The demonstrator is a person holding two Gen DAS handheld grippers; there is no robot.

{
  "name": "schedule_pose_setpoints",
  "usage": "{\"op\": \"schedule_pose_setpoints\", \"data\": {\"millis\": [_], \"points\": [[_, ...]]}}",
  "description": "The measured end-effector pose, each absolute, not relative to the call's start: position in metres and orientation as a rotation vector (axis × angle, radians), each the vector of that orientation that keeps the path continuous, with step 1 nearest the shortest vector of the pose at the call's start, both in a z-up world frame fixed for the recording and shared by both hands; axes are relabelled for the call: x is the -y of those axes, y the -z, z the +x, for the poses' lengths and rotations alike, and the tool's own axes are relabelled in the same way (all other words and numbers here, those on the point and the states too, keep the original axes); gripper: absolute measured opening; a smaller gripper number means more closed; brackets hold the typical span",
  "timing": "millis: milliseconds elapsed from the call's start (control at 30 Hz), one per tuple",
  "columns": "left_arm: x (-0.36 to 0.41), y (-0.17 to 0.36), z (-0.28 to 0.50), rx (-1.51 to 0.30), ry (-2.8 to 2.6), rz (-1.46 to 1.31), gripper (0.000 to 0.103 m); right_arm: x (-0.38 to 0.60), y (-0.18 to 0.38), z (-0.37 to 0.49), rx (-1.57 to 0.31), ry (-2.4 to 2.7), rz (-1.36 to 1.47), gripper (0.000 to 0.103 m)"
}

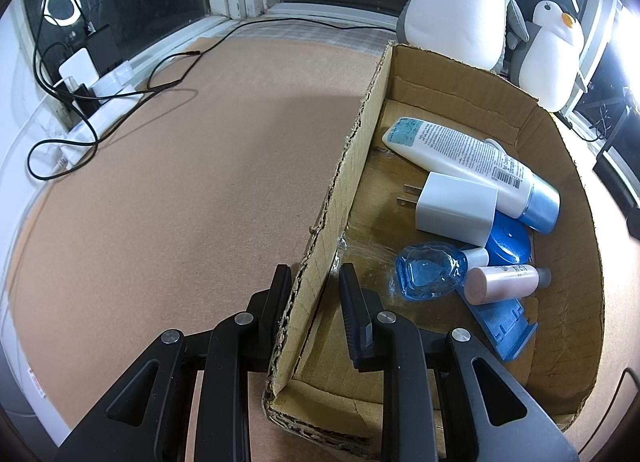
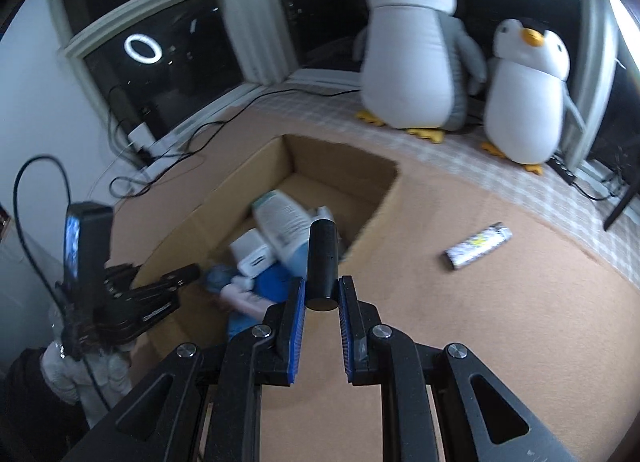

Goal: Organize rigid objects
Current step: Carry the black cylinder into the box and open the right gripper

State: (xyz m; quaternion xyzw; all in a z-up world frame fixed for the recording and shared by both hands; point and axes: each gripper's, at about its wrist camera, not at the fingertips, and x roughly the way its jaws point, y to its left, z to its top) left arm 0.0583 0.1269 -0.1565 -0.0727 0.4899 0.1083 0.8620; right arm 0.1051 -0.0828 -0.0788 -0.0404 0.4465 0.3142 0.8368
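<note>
Cardboard box [image 1: 472,74] sitting on the cork mat [image 1: 180,166], holding a lotion tube [image 1: 460,154] and charger [image 1: 456,208]. Left gripper [image 1: 314,282] clamping the box's near wall. Right gripper [image 2: 322,294] grasping a black cylinder [image 2: 322,262] above the box; lighter [image 2: 478,246] lying right of it.

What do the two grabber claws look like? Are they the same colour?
Both are black, with angular linked arms that have triangular holes and round silver rivets. The right gripper has blue ridged pads inside its fingers. The left gripper has dark ridged pads, and a black cable loops behind it.
</note>
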Motion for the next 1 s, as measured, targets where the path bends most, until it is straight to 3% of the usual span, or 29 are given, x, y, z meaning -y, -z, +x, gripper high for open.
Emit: {"op": "schedule_pose_setpoints", "data": {"millis": [400, 433, 500, 567, 1000], "points": [[-0.126, 0.157, 0.058, -1.026, -0.226, -0.156, 0.023, 0.051, 0.087, 0.076, -0.96, -0.759, -0.147, 0.015], [-0.126, 0.157, 0.058, -1.026, -0.226, -0.156, 0.023, 0.05, 0.086, 0.075, -0.954, -0.76, -0.15, 0.017], [-0.127, 0.157, 0.058, -1.026, -0.226, -0.156, 0.023, 0.05, 0.082, 0.073, -0.939, -0.758, -0.147, 0.038], [-0.126, 0.157, 0.058, -1.026, -0.226, -0.156, 0.023, 0.051, 0.078, 0.071, -0.915, -0.754, -0.138, 0.051], [-0.126, 0.157, 0.058, -1.026, -0.225, -0.157, 0.023, 0.071, 0.074, 0.082, -0.906, -0.664, -0.084, 0.053]]}}
